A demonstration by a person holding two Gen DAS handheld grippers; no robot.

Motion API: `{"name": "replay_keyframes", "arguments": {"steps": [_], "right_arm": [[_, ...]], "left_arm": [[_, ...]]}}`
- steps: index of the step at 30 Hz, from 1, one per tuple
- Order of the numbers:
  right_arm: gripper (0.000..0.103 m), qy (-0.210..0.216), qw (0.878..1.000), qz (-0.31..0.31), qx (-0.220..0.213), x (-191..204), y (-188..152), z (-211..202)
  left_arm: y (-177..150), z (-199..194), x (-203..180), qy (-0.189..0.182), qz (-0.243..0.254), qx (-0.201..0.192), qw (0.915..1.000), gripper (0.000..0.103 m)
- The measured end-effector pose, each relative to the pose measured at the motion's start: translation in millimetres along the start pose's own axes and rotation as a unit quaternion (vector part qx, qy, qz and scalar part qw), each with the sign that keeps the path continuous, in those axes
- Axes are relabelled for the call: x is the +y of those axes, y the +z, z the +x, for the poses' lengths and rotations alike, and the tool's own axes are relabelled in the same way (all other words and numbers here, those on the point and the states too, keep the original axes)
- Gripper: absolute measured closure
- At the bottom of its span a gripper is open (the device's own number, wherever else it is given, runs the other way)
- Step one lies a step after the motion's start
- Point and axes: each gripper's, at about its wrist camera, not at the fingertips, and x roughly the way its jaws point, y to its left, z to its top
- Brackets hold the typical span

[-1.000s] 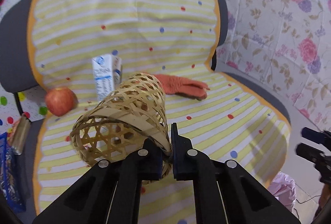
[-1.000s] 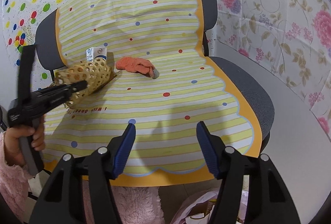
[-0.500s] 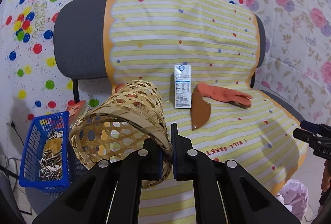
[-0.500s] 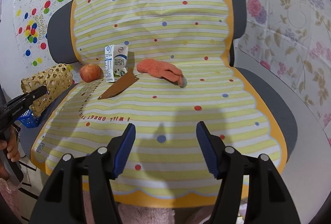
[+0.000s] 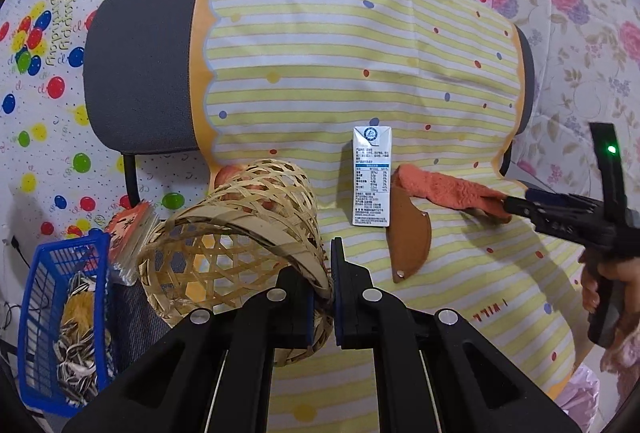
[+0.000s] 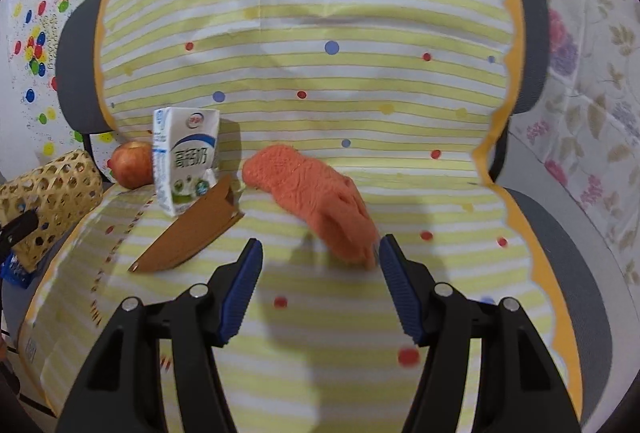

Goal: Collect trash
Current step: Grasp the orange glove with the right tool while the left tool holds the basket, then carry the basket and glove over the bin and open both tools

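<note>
while the left gripper [image 5: 331, 287] stays clamped on a woven basket's [image 5: 232, 253] rim, the right gripper [image 6: 320, 273], half open and just narrowing, holds nothing near an orange glove [image 6: 316, 189]; the milk carton [image 6: 185, 157] reads "高钙奶".

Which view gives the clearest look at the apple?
The right wrist view. There the apple sits in the open on the striped cover, left of the milk carton, only its right edge hidden by it. In the left wrist view just a sliver of the apple shows behind the woven basket clamped in the left claw.
</note>
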Motion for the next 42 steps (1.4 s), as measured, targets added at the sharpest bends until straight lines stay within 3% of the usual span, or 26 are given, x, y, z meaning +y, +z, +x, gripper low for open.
{"name": "replay_keyframes", "arguments": {"steps": [10, 13, 14, 19, 27, 32, 42], "right_arm": [[0.058, 0.011, 0.998, 0.014, 0.063, -14.2, 42.0, 85.5], [0.071, 0.014, 0.998, 0.009, 0.068, -11.7, 40.3, 87.2], [0.086, 0.019, 0.998, 0.006, 0.066, -10.2, 38.3, 83.4], [0.089, 0.020, 0.999, 0.000, 0.038, -4.8, 28.5, 35.3], [0.089, 0.037, 0.998, 0.028, -0.040, 6.1, -11.1, -102.6], [0.089, 0.043, 0.997, 0.040, -0.052, 12.9, -50.8, -149.4], [0.089, 0.008, 0.995, 0.070, -0.070, 6.1, -118.7, -212.5]], "left_arm": [[5.6, 27.6, 6.0, 0.006, -0.001, 0.014, 0.9999, 0.096], [4.0, 26.0, 4.2, 0.004, 0.001, 0.016, 0.9999, 0.096], [4.5, 25.7, 3.6, 0.003, 0.002, 0.017, 0.9999, 0.096], [2.9, 4.9, -3.3, -0.005, 0.007, 0.006, 0.9999, 0.096], [-16.9, -54.2, -32.8, -0.051, 0.021, -0.019, 0.9983, 0.096], [-38.4, -83.1, -65.1, -0.095, 0.040, -0.024, 0.9944, 0.096], [-91.7, -117.8, -135.6, -0.176, 0.109, -0.002, 0.9784, 0.096]]}}
